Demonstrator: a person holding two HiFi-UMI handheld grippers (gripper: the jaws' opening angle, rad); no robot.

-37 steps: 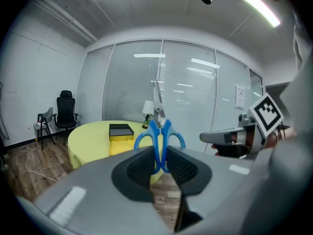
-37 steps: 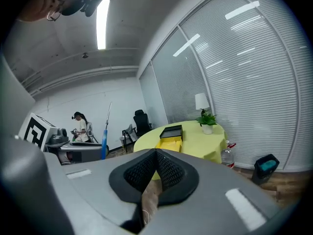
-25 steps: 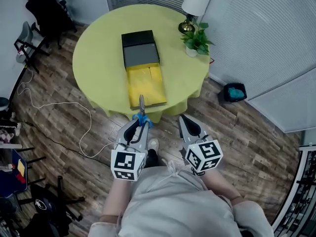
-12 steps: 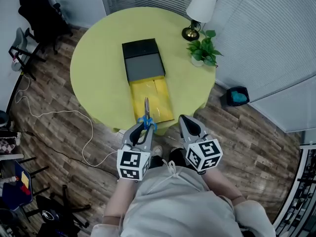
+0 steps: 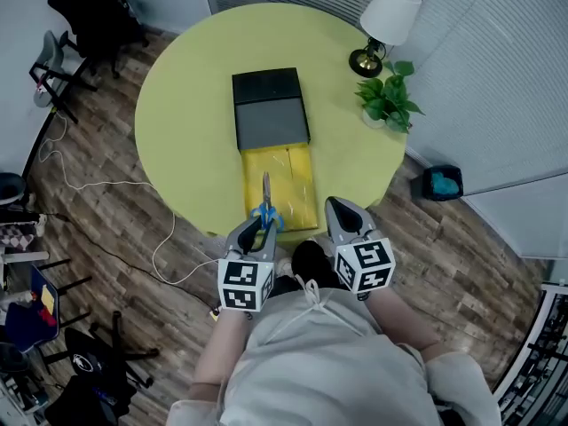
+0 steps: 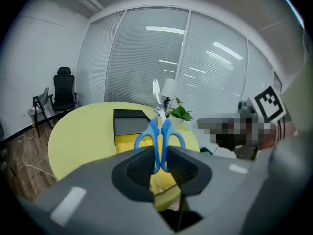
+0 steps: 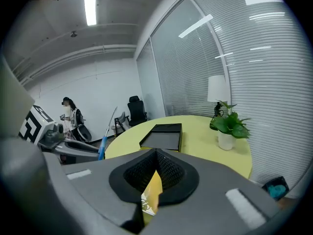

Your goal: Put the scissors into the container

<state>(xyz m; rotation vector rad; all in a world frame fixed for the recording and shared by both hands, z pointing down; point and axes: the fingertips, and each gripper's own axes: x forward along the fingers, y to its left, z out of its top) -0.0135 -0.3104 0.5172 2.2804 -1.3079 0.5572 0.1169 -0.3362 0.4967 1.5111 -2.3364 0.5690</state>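
Note:
My left gripper (image 5: 258, 229) is shut on the blue handles of the scissors (image 5: 265, 204), whose blades point forward over the near end of the container's yellow tray (image 5: 293, 180). In the left gripper view the scissors (image 6: 159, 133) stand upright between the pads of the left gripper (image 6: 159, 164). The container is a black box (image 5: 270, 109) with the yellow tray pulled out toward me, lying on a round yellow-green table (image 5: 186, 105). My right gripper (image 5: 341, 209) hangs shut and holds nothing, beside the left one at the table's near edge. From the right gripper view, the container (image 7: 164, 136) lies ahead.
A lamp (image 5: 389, 20) and a potted plant (image 5: 391, 96) stand at the table's far right. A black office chair (image 5: 89, 11) and a white cable (image 5: 106, 185) are on the wooden floor at left. A blue bin (image 5: 441, 183) sits at right. A person (image 7: 73, 117) stands across the room.
I have come closer to the table. The left gripper has carried the scissors forward, from the table's front edge to over the near end of the yellow tray.

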